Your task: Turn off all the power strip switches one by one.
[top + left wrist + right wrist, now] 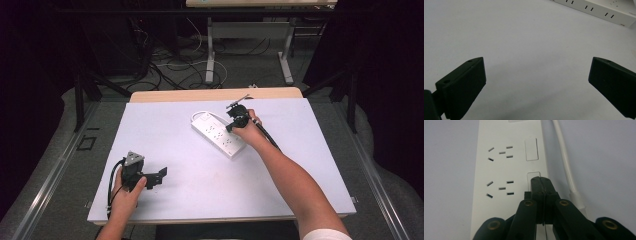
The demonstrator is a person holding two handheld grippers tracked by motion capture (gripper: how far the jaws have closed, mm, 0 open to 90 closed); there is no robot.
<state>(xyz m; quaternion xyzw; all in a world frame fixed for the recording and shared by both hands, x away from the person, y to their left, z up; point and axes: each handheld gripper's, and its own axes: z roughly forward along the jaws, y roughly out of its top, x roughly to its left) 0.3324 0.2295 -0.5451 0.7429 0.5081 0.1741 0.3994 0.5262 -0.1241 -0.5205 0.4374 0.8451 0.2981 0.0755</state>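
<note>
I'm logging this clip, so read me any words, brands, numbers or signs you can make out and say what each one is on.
None can be read.
Power strip: plain white face with slots and rocker switches, no legible print in the right gripper view; a small dark mark on its edge in the left gripper view is too blurred.
Hand-held grippers and table: no markings.

No legible text, brand, number or sign appears on any surface. The white power strip [218,134] bears only socket slots and blank rectangular switches, and faint marks near its end are too small to read.
</note>
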